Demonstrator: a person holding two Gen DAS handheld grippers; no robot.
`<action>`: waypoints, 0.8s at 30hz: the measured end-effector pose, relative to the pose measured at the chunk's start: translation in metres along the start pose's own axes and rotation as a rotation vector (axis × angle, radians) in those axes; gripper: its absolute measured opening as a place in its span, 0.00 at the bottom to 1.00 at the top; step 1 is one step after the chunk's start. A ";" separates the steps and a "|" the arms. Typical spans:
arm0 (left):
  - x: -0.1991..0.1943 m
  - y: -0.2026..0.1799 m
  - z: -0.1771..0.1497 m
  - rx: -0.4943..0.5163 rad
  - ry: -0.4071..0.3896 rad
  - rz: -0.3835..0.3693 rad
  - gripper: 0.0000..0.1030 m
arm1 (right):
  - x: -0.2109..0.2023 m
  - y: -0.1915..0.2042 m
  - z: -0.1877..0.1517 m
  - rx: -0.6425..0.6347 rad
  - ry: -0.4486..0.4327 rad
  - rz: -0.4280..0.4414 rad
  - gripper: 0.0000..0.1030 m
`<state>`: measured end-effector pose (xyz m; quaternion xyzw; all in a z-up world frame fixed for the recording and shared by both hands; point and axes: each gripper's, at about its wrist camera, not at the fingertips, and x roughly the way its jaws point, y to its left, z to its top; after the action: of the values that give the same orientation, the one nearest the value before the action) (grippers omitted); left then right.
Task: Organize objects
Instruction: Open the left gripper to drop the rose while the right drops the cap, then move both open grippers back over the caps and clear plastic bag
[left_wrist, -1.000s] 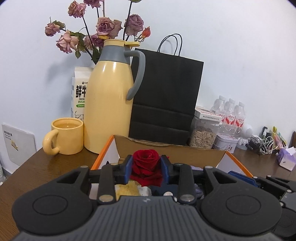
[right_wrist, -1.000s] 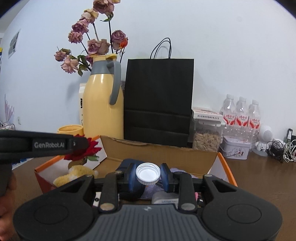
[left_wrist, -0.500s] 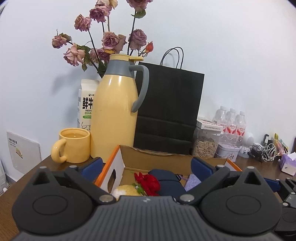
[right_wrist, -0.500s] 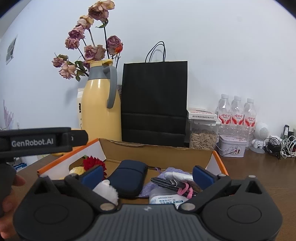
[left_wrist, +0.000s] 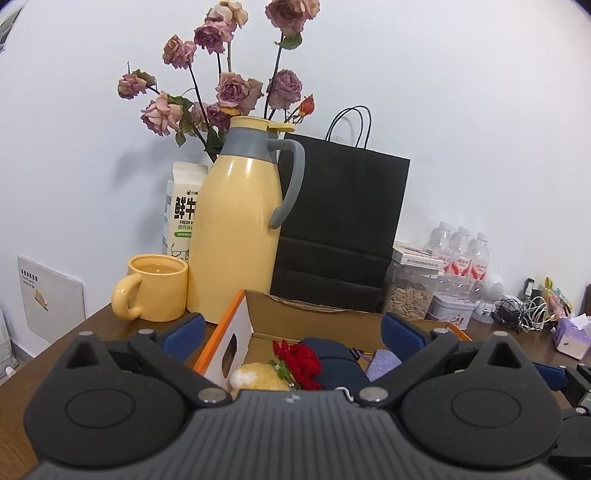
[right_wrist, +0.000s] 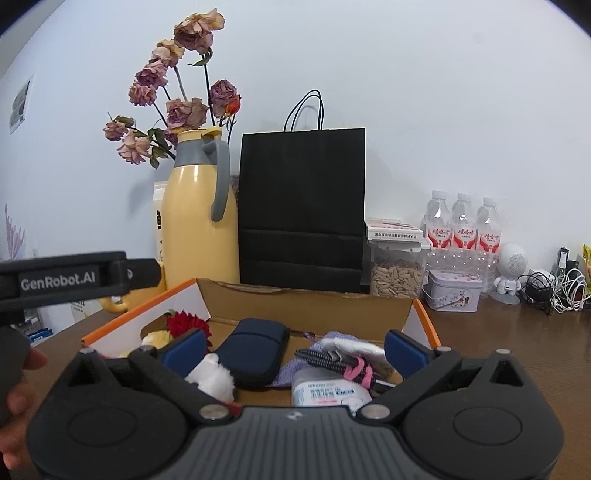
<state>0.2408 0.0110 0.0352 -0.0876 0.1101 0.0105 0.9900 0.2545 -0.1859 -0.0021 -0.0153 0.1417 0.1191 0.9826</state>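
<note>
An orange-rimmed cardboard box sits on the brown table just ahead of both grippers. My left gripper stands open above its left end, nothing between the pads. Below it lie a red rose, a yellow plush and a navy case. My right gripper is open too, over the box. Beneath it are the navy case, a white labelled bottle, a white fluffy piece, a black cable with a pink tie and the rose.
Behind the box stand a yellow thermos, a yellow mug, a milk carton, dried roses and a black paper bag. To the right are a seed jar, water bottles, a tin and cables. A hand holds the left tool's housing.
Both grippers have gone from shut to wide open. The left let go of the red rose and the right let go of the white-capped bottle; both now lie in the box.
</note>
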 end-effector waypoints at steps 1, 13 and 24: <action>-0.004 0.000 -0.001 0.005 -0.002 -0.004 1.00 | -0.003 0.000 -0.001 -0.004 0.000 0.006 1.00; -0.032 0.015 -0.024 0.071 0.063 -0.016 1.00 | -0.032 -0.001 -0.021 -0.014 0.053 0.040 1.00; -0.050 0.048 -0.047 0.067 0.164 0.019 1.00 | -0.055 0.000 -0.038 -0.035 0.101 0.098 1.00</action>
<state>0.1798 0.0503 -0.0071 -0.0539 0.1920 0.0091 0.9799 0.1934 -0.2009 -0.0228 -0.0316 0.1898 0.1685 0.9667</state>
